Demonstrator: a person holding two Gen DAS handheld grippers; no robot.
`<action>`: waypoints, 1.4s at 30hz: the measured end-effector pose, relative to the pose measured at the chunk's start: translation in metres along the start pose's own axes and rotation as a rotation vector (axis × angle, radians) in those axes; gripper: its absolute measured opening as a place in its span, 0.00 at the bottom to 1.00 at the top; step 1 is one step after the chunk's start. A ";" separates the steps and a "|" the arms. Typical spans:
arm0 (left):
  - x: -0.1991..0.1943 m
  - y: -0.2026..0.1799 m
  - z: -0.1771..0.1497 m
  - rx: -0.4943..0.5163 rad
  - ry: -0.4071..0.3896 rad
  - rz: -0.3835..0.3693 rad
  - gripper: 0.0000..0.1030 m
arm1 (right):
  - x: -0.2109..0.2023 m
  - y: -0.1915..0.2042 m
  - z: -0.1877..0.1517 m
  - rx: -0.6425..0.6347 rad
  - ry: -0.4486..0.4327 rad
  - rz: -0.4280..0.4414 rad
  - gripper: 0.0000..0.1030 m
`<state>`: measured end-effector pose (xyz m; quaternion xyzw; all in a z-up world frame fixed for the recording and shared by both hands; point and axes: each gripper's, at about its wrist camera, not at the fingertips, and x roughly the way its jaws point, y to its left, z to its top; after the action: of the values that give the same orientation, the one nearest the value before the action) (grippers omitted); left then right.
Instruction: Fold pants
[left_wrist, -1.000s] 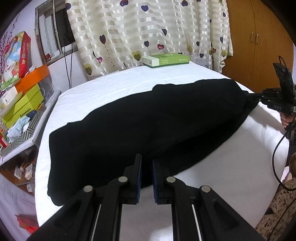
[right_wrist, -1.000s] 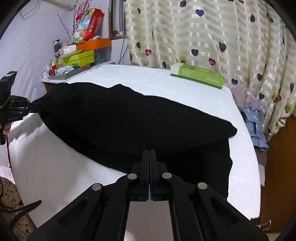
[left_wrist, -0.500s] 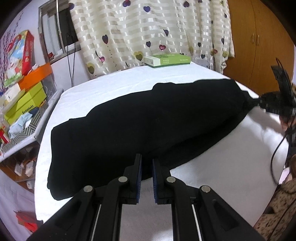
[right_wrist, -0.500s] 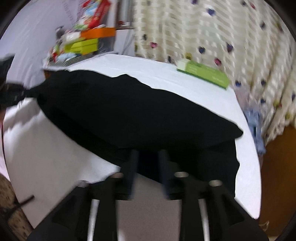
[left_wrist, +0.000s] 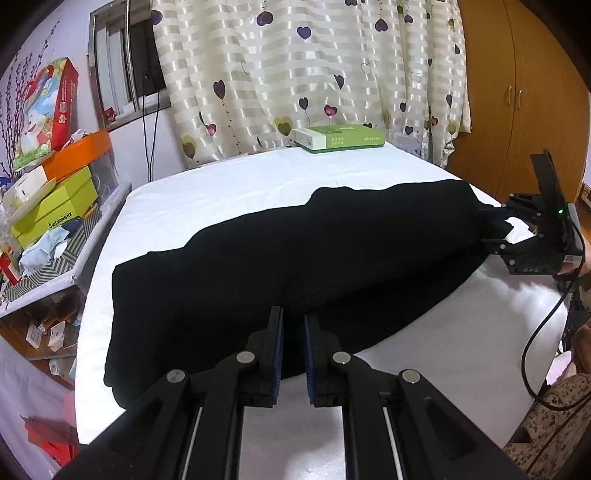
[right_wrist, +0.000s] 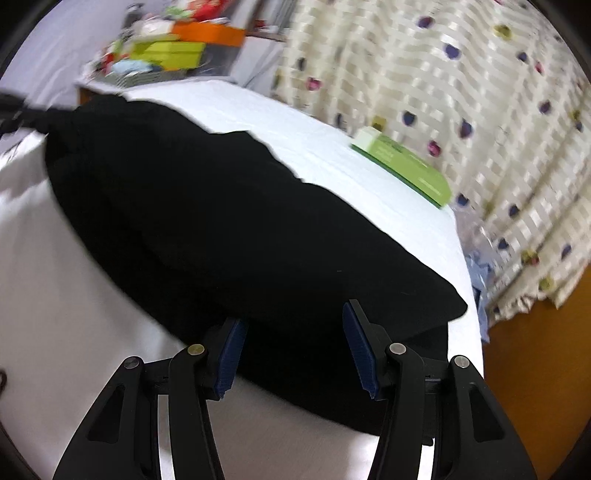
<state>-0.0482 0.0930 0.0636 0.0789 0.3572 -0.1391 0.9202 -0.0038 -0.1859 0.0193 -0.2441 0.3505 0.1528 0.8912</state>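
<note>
Black pants (left_wrist: 280, 258) lie folded lengthwise on the white bed (left_wrist: 236, 192); they also fill the right wrist view (right_wrist: 229, 229). My left gripper (left_wrist: 293, 325) is nearly shut with a narrow gap, its tips over the pants' near edge; whether cloth is pinched is hidden by the dark fabric. My right gripper (right_wrist: 293, 332) is open wide, its blue pads (right_wrist: 231, 350) either side of the pants' edge, holding nothing. It also shows at the right end of the pants in the left wrist view (left_wrist: 495, 230).
A green box (left_wrist: 338, 137) lies at the far side of the bed, by the heart-print curtain (left_wrist: 295, 74). A cluttered shelf with boxes (left_wrist: 48, 206) stands to the left. A wooden wardrobe (left_wrist: 517, 92) is at the right. A cable (left_wrist: 546, 332) hangs from the right gripper.
My right gripper has opened and let go of the pants' end, and its view has swung. The left gripper has kept its narrow gap and moved slightly back.
</note>
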 end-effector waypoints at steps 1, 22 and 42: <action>0.000 0.000 0.000 0.002 0.002 0.002 0.12 | -0.001 -0.004 0.000 0.027 -0.009 -0.002 0.23; 0.004 -0.009 -0.030 0.017 0.083 0.006 0.12 | -0.020 0.013 -0.013 -0.073 -0.024 -0.042 0.04; -0.009 0.007 -0.030 -0.076 0.102 -0.105 0.12 | -0.028 0.005 -0.017 0.000 0.039 0.042 0.05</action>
<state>-0.0713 0.1090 0.0475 0.0320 0.4121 -0.1695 0.8947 -0.0348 -0.1939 0.0262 -0.2395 0.3726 0.1665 0.8809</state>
